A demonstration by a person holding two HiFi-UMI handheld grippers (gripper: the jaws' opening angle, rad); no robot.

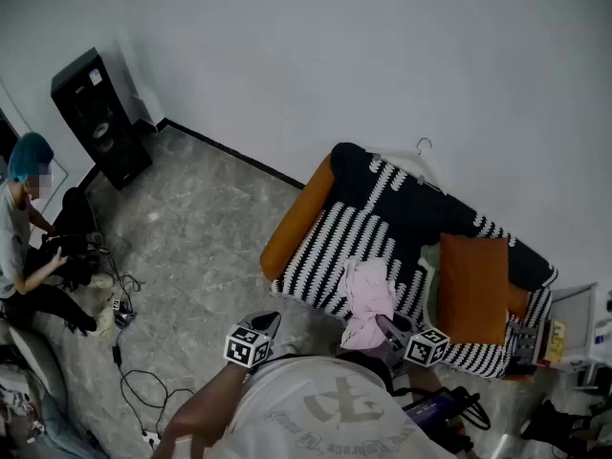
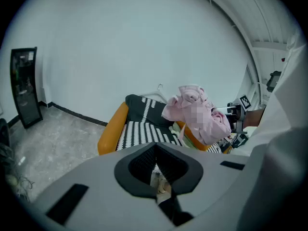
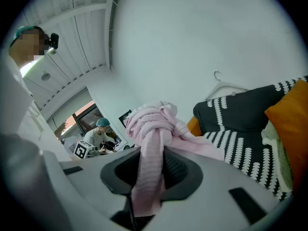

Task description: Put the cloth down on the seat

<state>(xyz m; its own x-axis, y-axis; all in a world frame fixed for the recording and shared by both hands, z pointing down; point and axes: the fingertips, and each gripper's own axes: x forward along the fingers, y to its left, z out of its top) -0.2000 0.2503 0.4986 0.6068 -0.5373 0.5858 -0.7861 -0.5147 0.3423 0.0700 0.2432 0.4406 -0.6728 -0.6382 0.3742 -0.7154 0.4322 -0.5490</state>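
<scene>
The right gripper [image 1: 387,328] is clamped on the pink cloth [image 1: 368,299]. In the right gripper view a ribbed fold of the cloth [image 3: 154,129] runs down between the closed jaws of the gripper [image 3: 147,177], and the rest is bunched in a knot above them. In the head view the cloth hangs in the lower centre of the frame, over the front edge of the seat [image 1: 354,228], which has a black-and-white striped cover. The left gripper view shows the cloth [image 2: 197,114] held up in the air at centre right, clear of the seat [image 2: 139,129]. The left gripper [image 1: 266,325] is at the lower centre-left, off the seat's front. Its jaws are drawn together with nothing in them [image 2: 156,177]. An orange cushion [image 1: 473,285] leans on the right part of the seat. A wire hanger [image 1: 421,146] shows above the backrest. A black speaker [image 1: 100,118] stands at upper left, and a person [image 1: 19,237] sits on the floor at the left edge.
</scene>
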